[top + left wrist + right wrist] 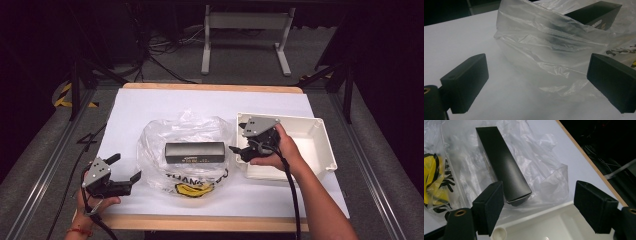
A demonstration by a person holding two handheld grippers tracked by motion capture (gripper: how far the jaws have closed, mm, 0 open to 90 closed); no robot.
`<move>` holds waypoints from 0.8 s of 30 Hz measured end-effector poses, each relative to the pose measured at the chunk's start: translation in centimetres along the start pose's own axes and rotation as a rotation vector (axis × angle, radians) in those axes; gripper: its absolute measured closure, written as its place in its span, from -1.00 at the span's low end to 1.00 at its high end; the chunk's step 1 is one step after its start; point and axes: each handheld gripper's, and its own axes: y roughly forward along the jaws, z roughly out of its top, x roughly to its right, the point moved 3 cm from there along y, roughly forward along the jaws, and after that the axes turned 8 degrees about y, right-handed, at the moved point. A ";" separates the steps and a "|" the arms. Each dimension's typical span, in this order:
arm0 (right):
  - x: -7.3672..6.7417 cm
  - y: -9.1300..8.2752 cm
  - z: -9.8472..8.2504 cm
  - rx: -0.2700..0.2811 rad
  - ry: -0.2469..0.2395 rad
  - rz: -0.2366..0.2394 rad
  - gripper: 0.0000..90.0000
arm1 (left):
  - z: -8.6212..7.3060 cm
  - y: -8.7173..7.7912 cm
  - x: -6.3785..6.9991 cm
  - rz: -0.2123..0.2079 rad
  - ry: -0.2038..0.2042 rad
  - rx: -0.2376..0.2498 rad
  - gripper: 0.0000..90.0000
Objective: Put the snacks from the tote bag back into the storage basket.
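Note:
A long black box (195,152) lies across a crumpled clear plastic bag (185,130) with a yellow and black print, in the middle of the white table. Whether the box is inside the bag or on top of it I cannot tell. My left gripper (126,167) is held near the front left corner, open, its jaws facing the bag (549,42) with nothing between them; the box (596,12) lies beyond. My right gripper (238,137) hovers at the left end of a white tray (327,150), open and empty, pointing at the near end of the box (501,162).
The tray's inside (544,225) sits just under the right jaws. The table's wooden edge (200,222) runs along the front. Beyond the far edge the floor holds cables (160,60) and a white stand (245,30).

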 end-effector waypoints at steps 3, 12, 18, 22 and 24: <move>-0.3 0.9 0.6 -0.018 -0.011 0.020 -0.45 | 0.0 0.0 0.0 -0.002 0.000 -0.001 -0.90; -1.3 3.9 2.1 -0.089 -0.068 0.102 -0.41 | 0.0 0.1 0.0 -0.006 0.000 -0.001 -0.90; -2.2 6.2 2.6 -0.185 -0.120 0.189 -0.36 | 0.0 0.0 0.0 -0.011 -0.001 0.006 -0.90; -2.8 7.7 2.9 -0.241 -0.169 0.217 -0.35 | -0.1 -0.1 -0.1 -0.009 -0.004 0.006 -0.90; -2.9 8.0 3.0 -0.252 -0.174 0.222 -0.35 | -0.1 -0.1 -0.1 -0.009 -0.005 0.005 -0.90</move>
